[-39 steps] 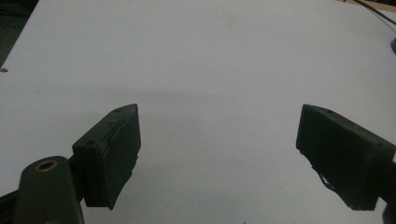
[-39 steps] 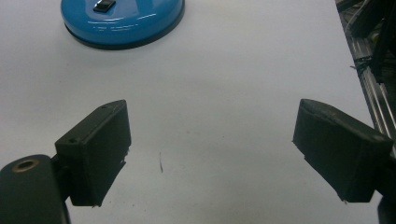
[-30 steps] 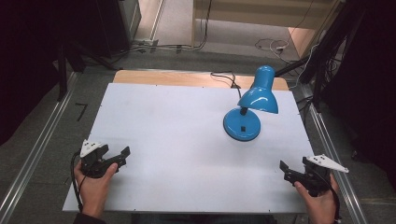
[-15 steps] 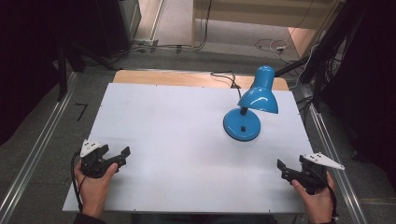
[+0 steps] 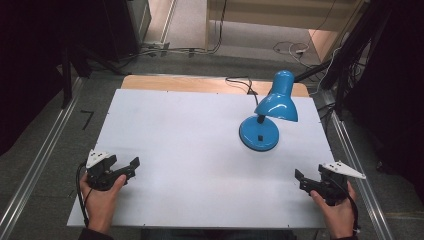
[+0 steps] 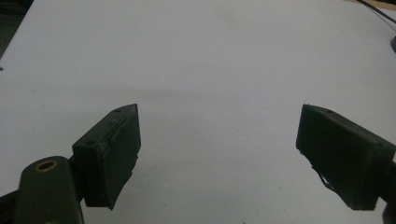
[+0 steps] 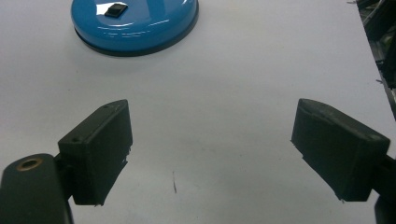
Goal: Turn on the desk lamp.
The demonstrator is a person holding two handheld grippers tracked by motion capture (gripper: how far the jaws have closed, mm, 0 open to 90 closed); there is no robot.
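A blue desk lamp (image 5: pixel 276 106) stands at the back right of the white table top (image 5: pixel 190 135), its shade tilted down over its round base (image 5: pixel 259 133). My left gripper (image 5: pixel 131 170) rests near the front left corner, held in a hand, jaws wide open and nothing between them (image 6: pixel 219 154). Near the front right edge, in the other hand, my right gripper (image 5: pixel 301 181) is also open and empty. In the right gripper view its jaws (image 7: pixel 212 149) point toward the lamp base (image 7: pixel 135 23), which lies well ahead with a small black switch on top.
The lamp's black cable (image 5: pixel 240 82) runs off the back over a wooden strip (image 5: pixel 175 82). Metal rails (image 5: pixel 40 165) flank the table on both sides. Dark stands and cables crowd the floor beyond the right edge.
My right gripper has shifted a little to the left along the front edge. The left gripper and the lamp have stayed where they were.
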